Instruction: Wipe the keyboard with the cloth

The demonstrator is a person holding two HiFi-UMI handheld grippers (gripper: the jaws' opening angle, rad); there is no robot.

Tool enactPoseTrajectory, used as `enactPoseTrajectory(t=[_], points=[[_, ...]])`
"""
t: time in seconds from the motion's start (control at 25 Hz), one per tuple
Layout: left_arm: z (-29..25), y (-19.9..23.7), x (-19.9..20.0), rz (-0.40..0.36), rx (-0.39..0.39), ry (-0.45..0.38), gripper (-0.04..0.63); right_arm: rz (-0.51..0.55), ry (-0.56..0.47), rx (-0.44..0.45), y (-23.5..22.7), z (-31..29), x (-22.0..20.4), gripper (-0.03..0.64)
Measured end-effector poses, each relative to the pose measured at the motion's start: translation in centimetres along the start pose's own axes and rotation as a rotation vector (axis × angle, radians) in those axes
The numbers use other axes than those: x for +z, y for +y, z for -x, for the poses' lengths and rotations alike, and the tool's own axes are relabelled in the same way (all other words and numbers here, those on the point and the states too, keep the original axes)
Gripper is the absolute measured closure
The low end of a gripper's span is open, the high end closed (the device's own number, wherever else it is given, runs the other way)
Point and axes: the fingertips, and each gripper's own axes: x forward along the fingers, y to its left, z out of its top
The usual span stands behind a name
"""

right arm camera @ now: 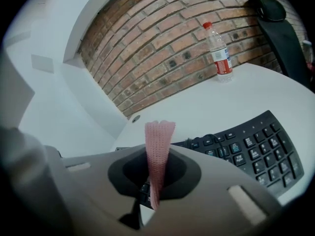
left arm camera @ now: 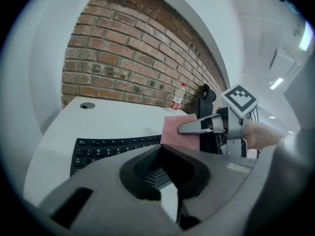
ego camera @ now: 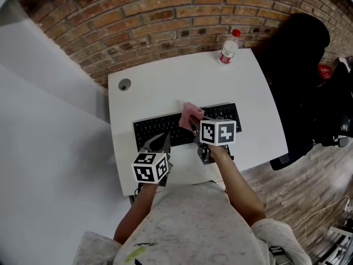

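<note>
Head view: my left gripper [ego camera: 161, 141] is at the left half of the keyboard [ego camera: 151, 129], jaws together on nothing. The keyboard lies along the front edge of the desk [ego camera: 165, 90]. Over its middle, my right gripper [ego camera: 194, 126] has its jaws clamped on the pink cloth [ego camera: 191, 114], which stands up clear of the keys. To wipe well, I should lay the cloth flat on the keys and sweep along the rows, my left gripper steadying the keyboard's left end.
</note>
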Motion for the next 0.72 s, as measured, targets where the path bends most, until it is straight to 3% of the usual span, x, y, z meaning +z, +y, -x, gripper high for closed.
enactPoseTrajectory(t=[0.72], points=[[-2.6, -3.0, -0.1, -0.046, -0.072, 0.039, 0.598, -0.064, -0.095, -0.079, -5.6, 4.0, 2.4, 0.592]])
